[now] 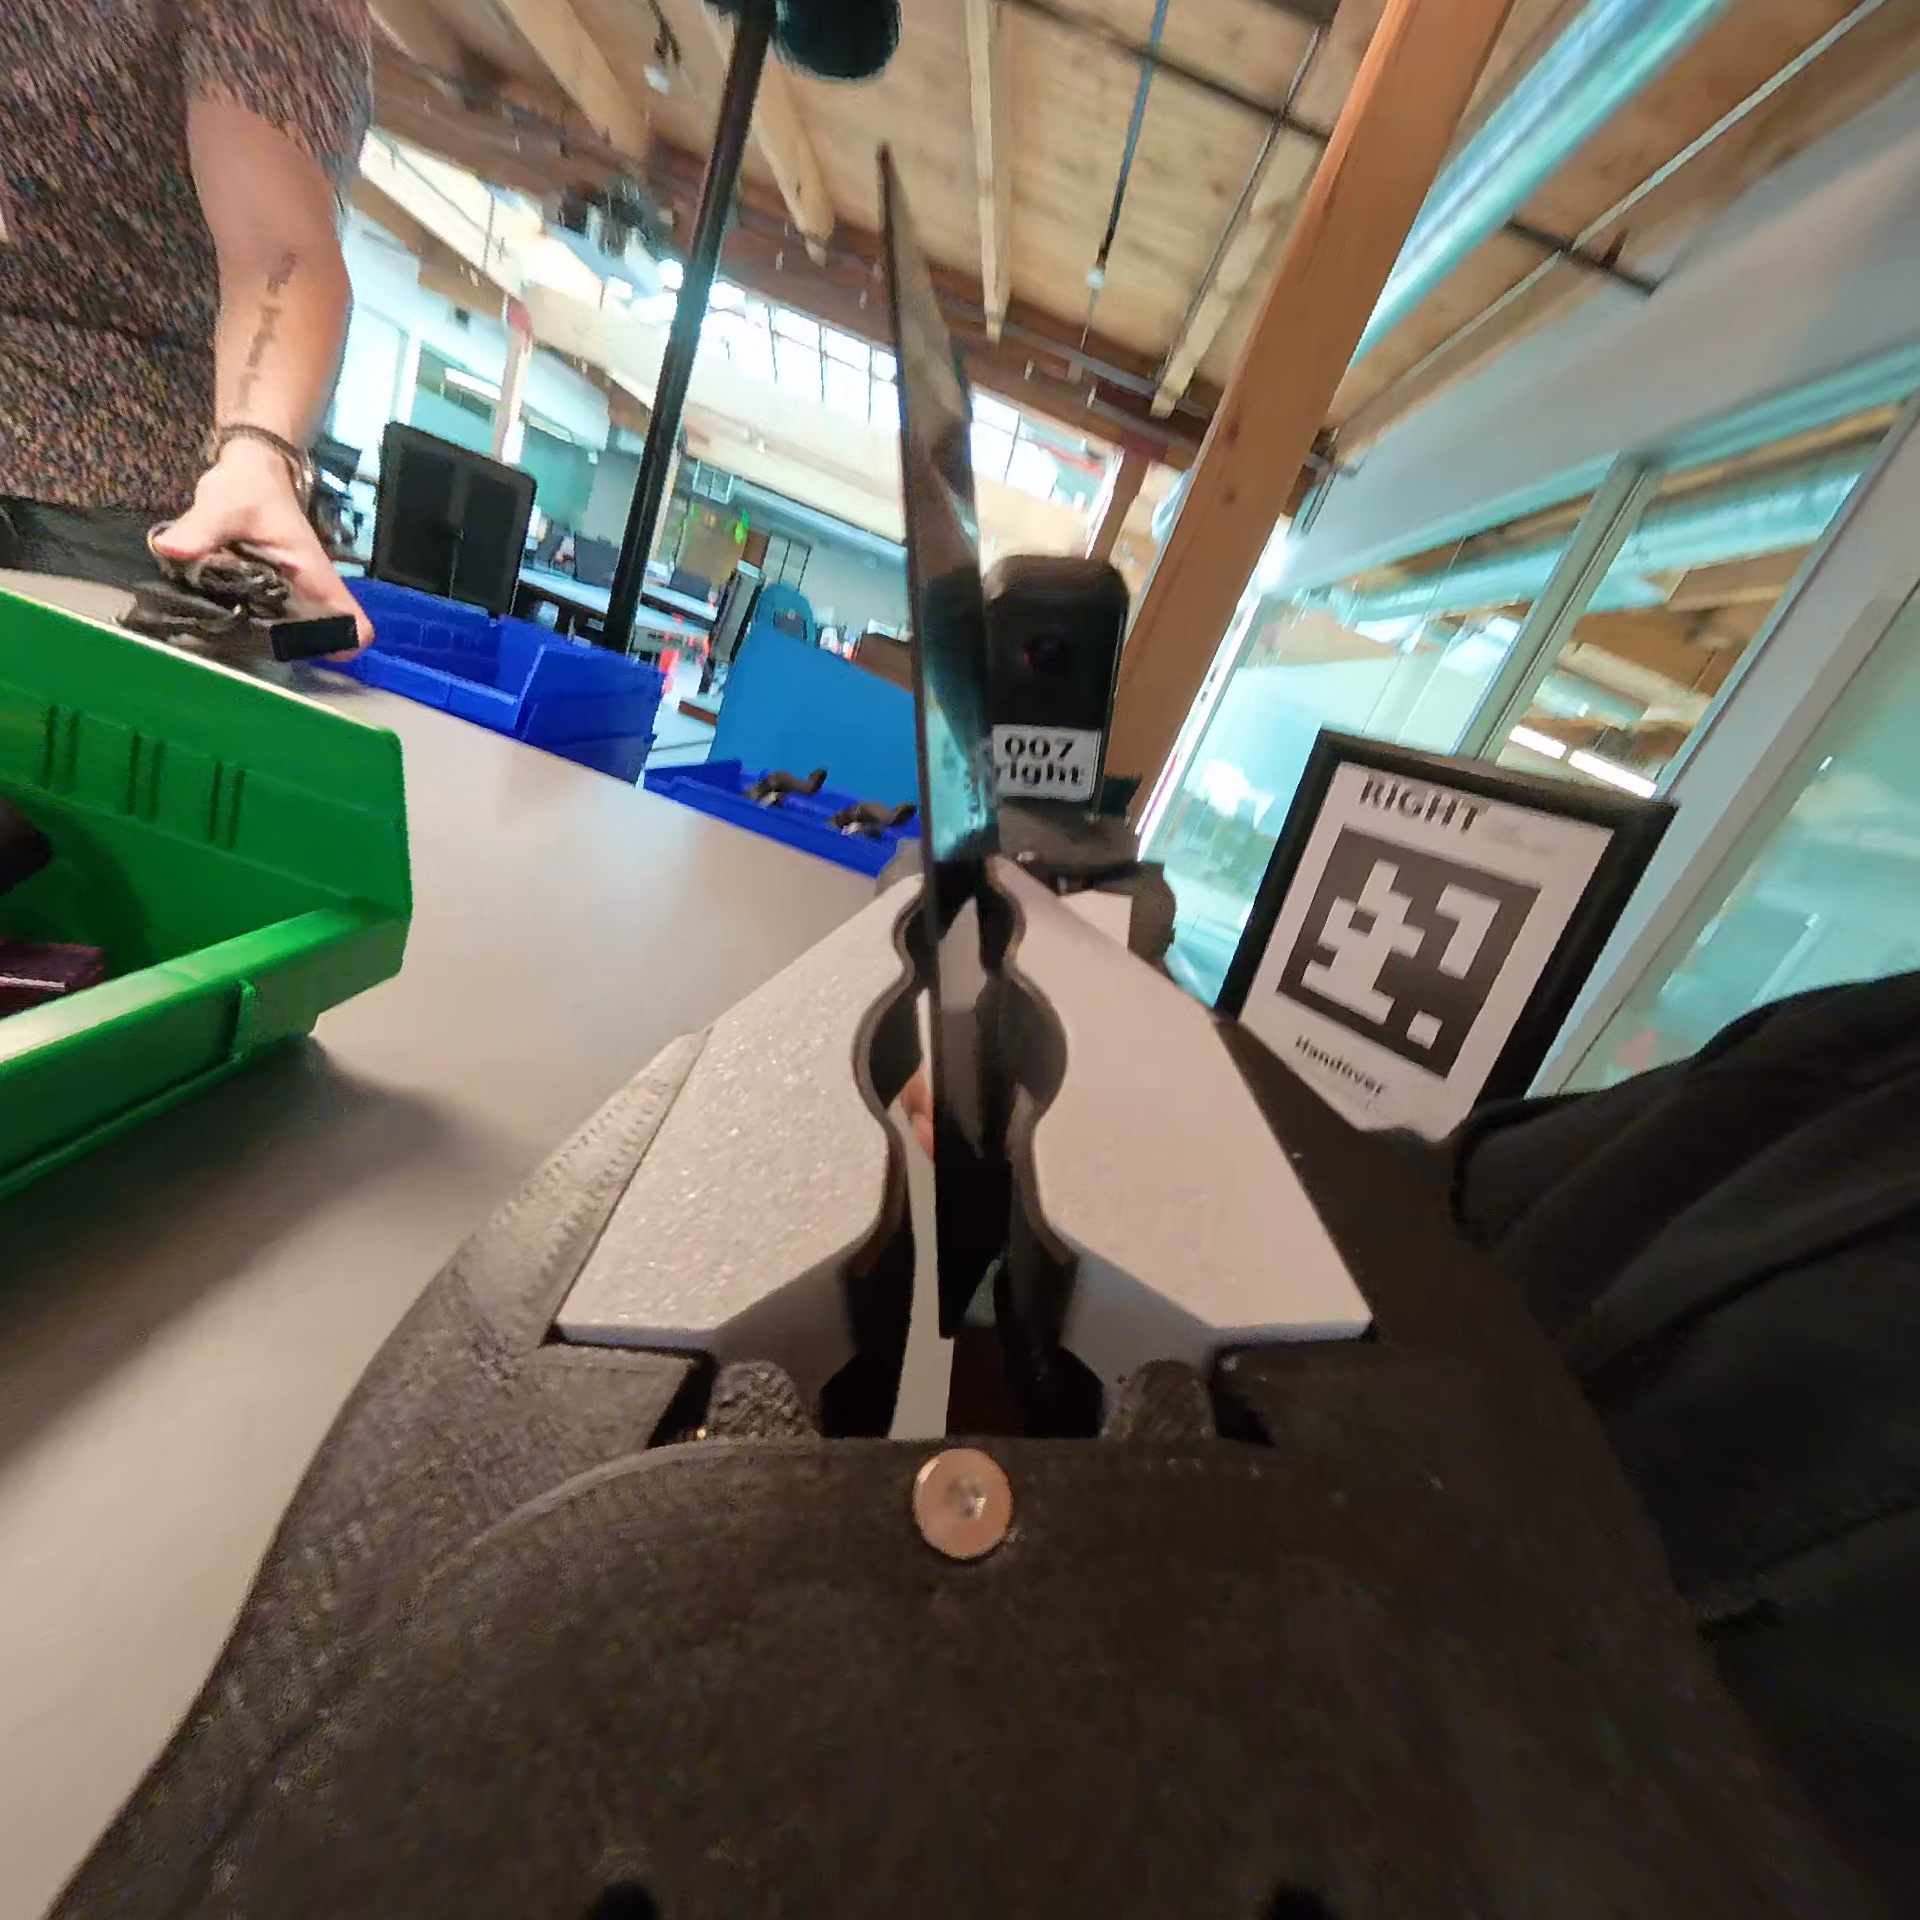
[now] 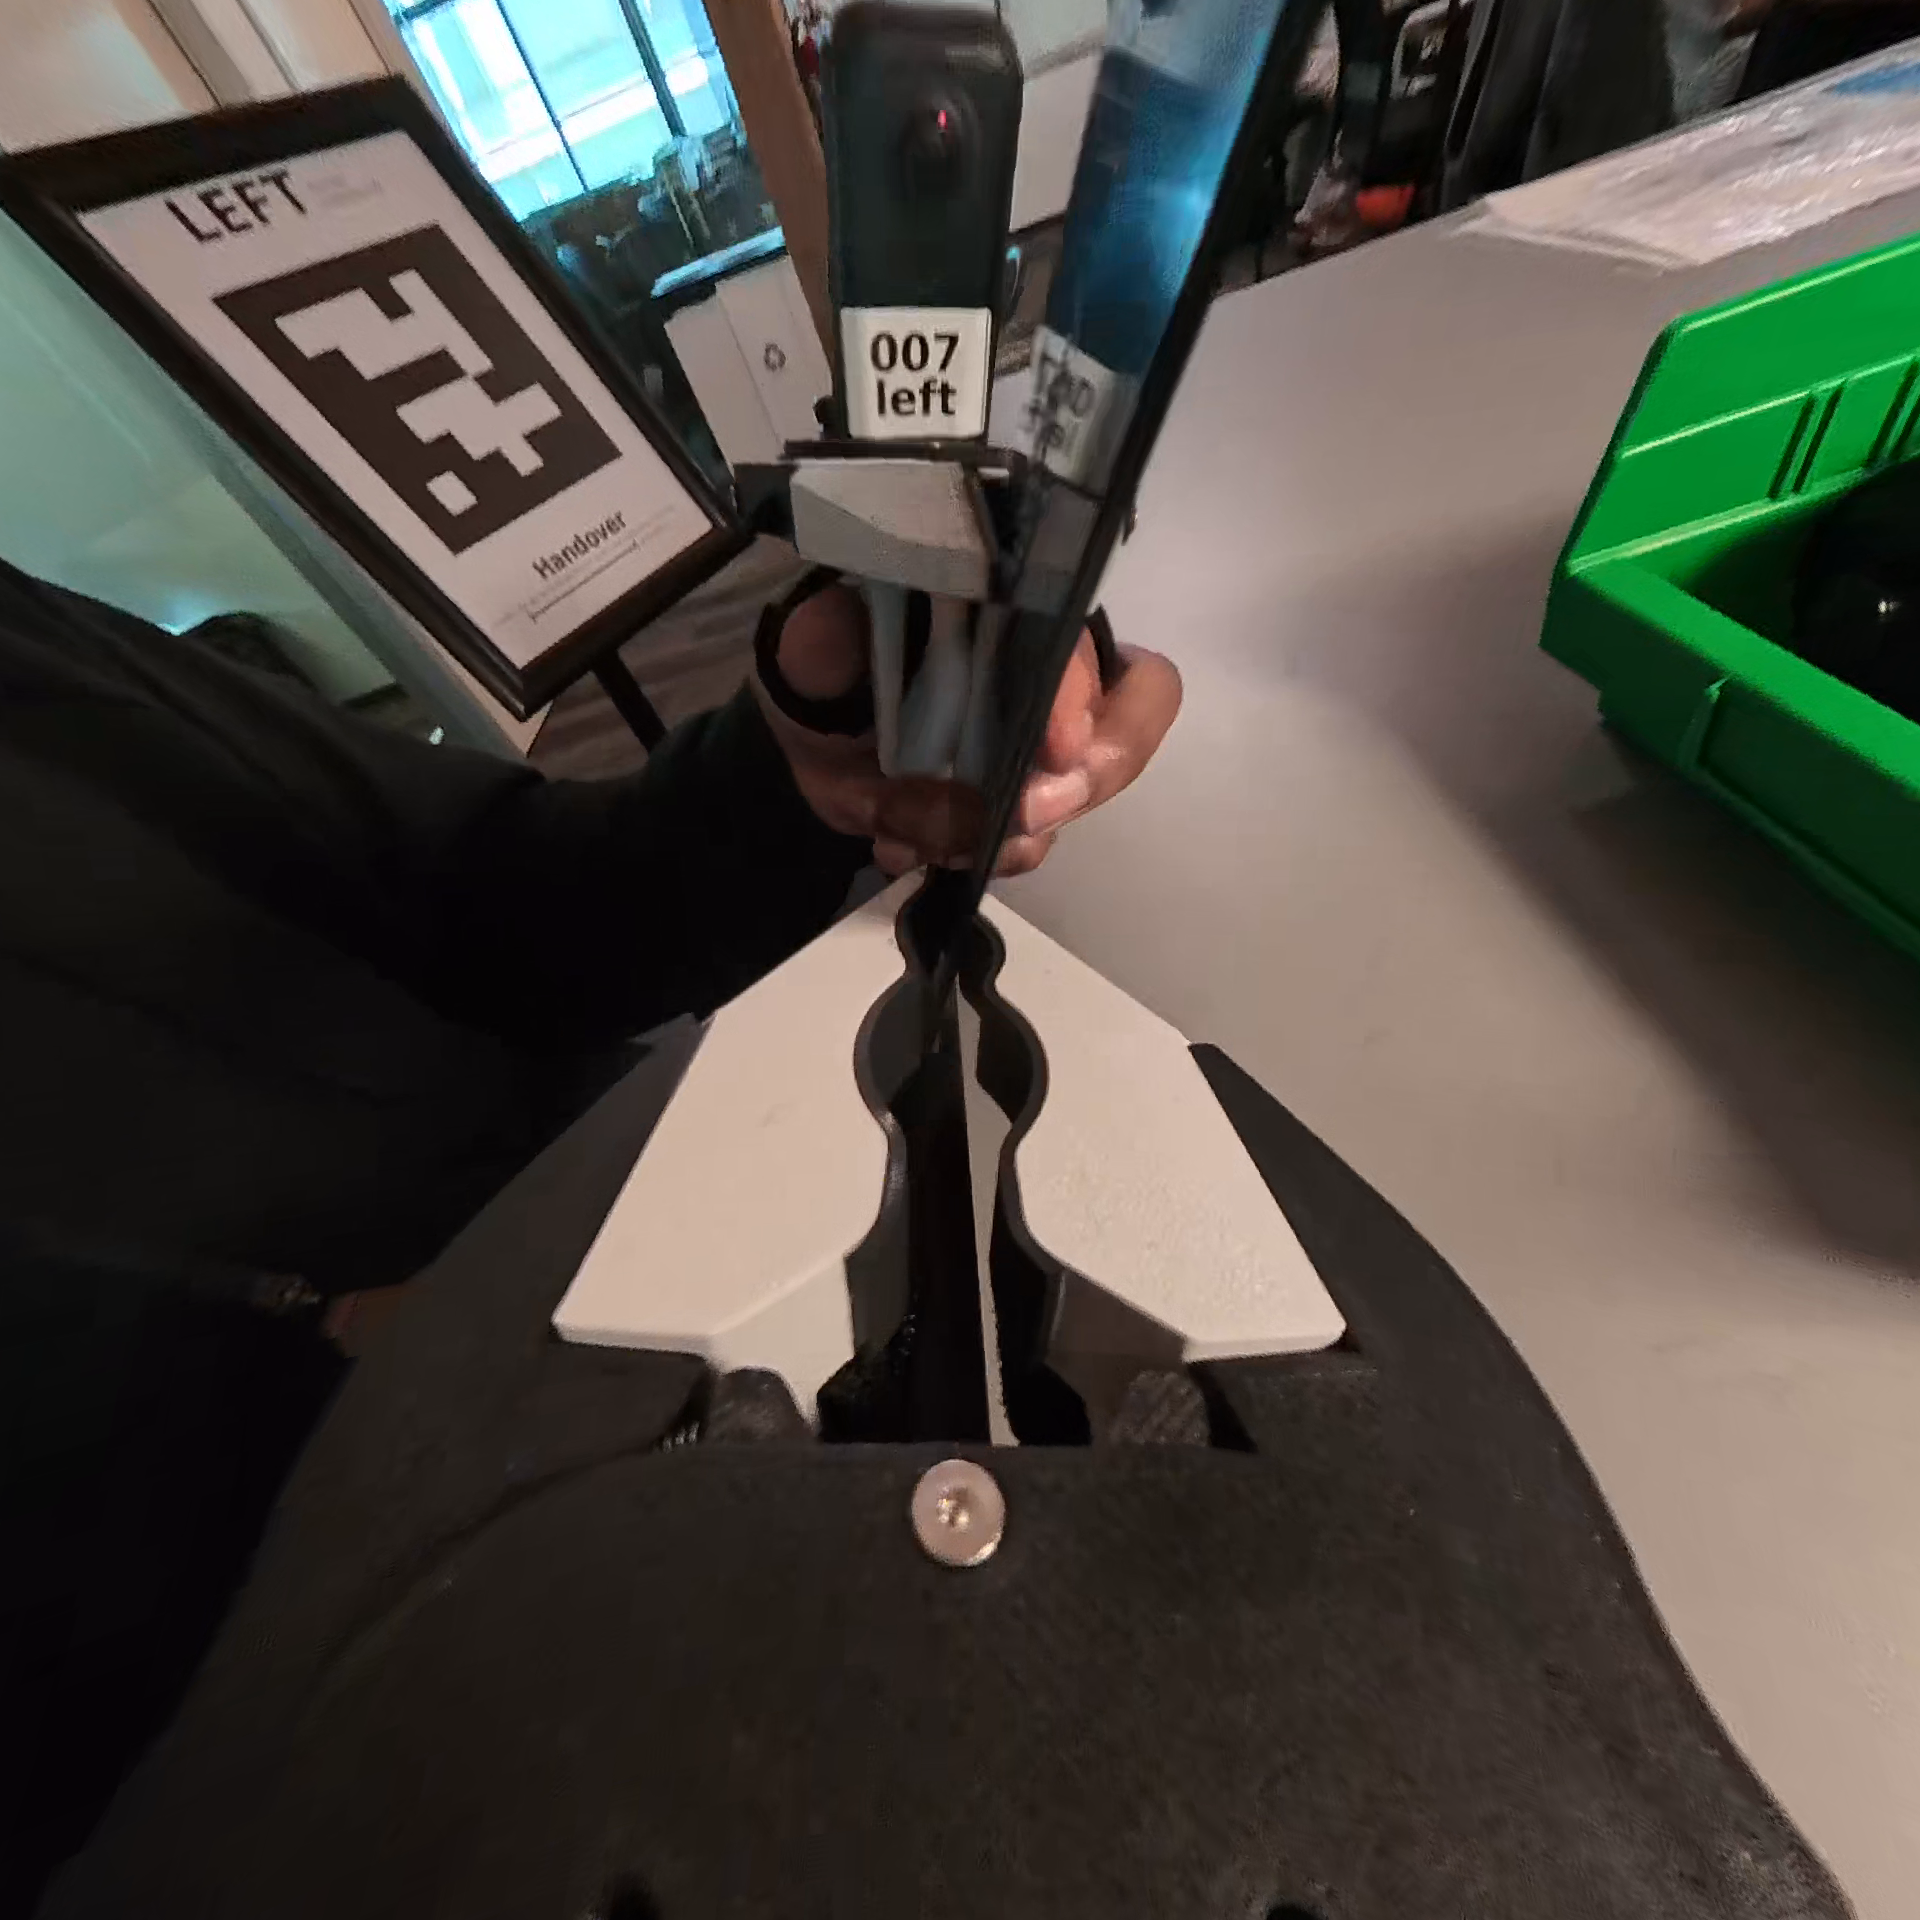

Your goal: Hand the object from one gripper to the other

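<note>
A thin glossy black sheet (image 1: 935, 468) stands edge-on above the grey table (image 1: 582, 935). My left gripper (image 1: 958, 891) is shut on its lower part, the grey fingers (image 1: 790, 1122) pressed to both sides. In the right wrist view the same sheet (image 2: 1143, 260) runs up and to the right from my right gripper (image 2: 940, 909), which is also shut on it at the fingertips. The two grippers face each other closely: the right one shows behind the sheet in the left wrist view (image 1: 1049, 665), the left one with a hand under it in the right wrist view (image 2: 894, 530).
A green bin (image 1: 208, 831) sits on the table, also in the right wrist view (image 2: 1766, 582). Blue bins (image 1: 540, 675) lie farther back. A framed marker sign (image 1: 1423, 935) (image 2: 395, 395) stands at the table edge. Another person's hand (image 1: 249, 520) and a black pole (image 1: 686, 364) are beyond.
</note>
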